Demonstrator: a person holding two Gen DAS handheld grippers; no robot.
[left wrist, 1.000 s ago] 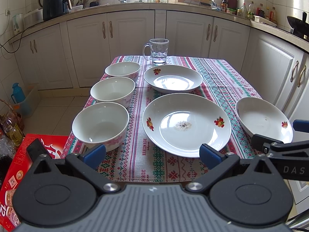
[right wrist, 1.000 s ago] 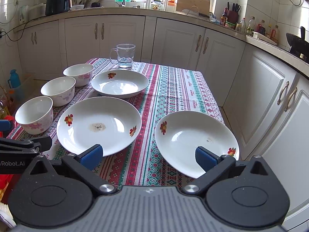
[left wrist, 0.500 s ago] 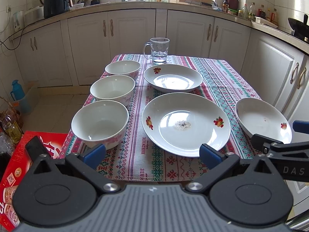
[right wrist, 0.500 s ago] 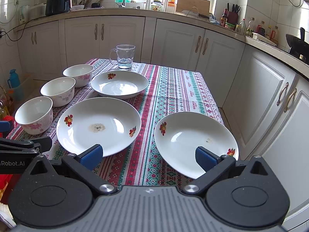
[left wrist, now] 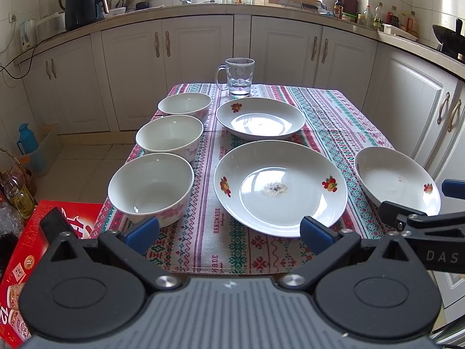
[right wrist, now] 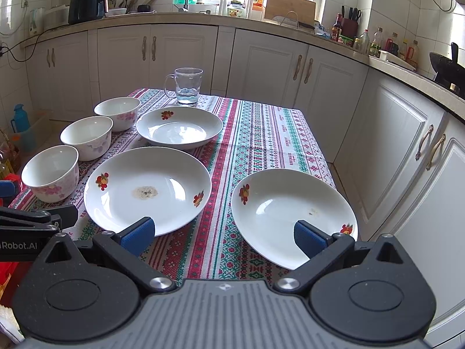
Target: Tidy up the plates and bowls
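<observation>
Both grippers are held at the near edge of the table, above the patterned tablecloth [left wrist: 334, 116]. The left gripper [left wrist: 229, 232] is seen with its jaws spread wide and nothing between them; the right gripper [right wrist: 223, 234] is likewise released and empty, its right blue pad [right wrist: 309, 238] lying in front of the near rim of a plate. Three plates and three bowls are counted on the cloth. Nearest on the right side, the right plate [right wrist: 293, 212] is set close to the table's right edge, with a small speck of residue in it. Just left of it, apart from it, the large plate [left wrist: 279, 186] is placed at the centre front, a patch of crumbs showing in its middle. At the left edge, three bowls are lined up in a row running away from the grippers: the near bowl [left wrist: 151, 186], the middle bowl [left wrist: 170, 136] and the far bowl [left wrist: 184, 106]. Behind the large plate, the far plate [left wrist: 260, 117] is found. Farthest on the table, one glass mug [left wrist: 238, 77] is stood upright, with a little water in it.
</observation>
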